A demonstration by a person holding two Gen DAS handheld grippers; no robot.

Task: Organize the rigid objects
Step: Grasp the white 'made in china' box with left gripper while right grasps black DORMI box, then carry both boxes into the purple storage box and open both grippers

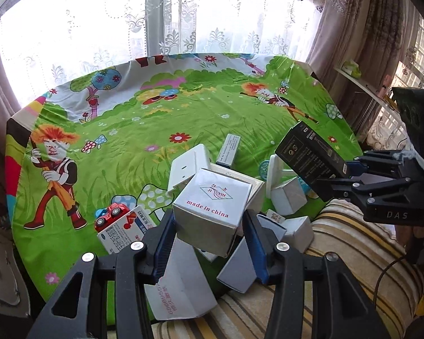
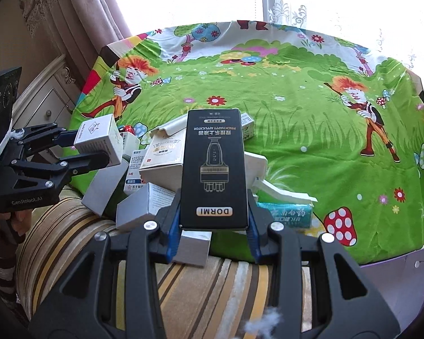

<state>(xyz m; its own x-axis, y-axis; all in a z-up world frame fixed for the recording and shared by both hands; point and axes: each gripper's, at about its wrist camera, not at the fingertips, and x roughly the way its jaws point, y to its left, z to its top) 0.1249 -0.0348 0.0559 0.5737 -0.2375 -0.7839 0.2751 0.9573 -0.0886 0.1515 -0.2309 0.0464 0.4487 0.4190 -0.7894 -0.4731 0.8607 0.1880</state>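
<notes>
Cardboard fills both tools: our left gripper (image 1: 209,243) clamps the white box (image 1: 210,212) and our right gripper (image 2: 213,220) clamps the black box (image 2: 214,166) above the pile (image 2: 155,163), so next we need bare green cloth (image 2: 282,118) toward twelve o'clock.

The white box (image 1: 212,212) between the left claw's (image 1: 209,243) pads is showing "made in china" in red under a "JI XIN" logo. The black box (image 2: 214,166) between the right claw's (image 2: 214,220) pads is reading "DORMI" and "PINCH HAPPY APPLICATOR". The right claw's body is bearing "DAS"; the left claw's is bearing "GenRobot.AI".
</notes>
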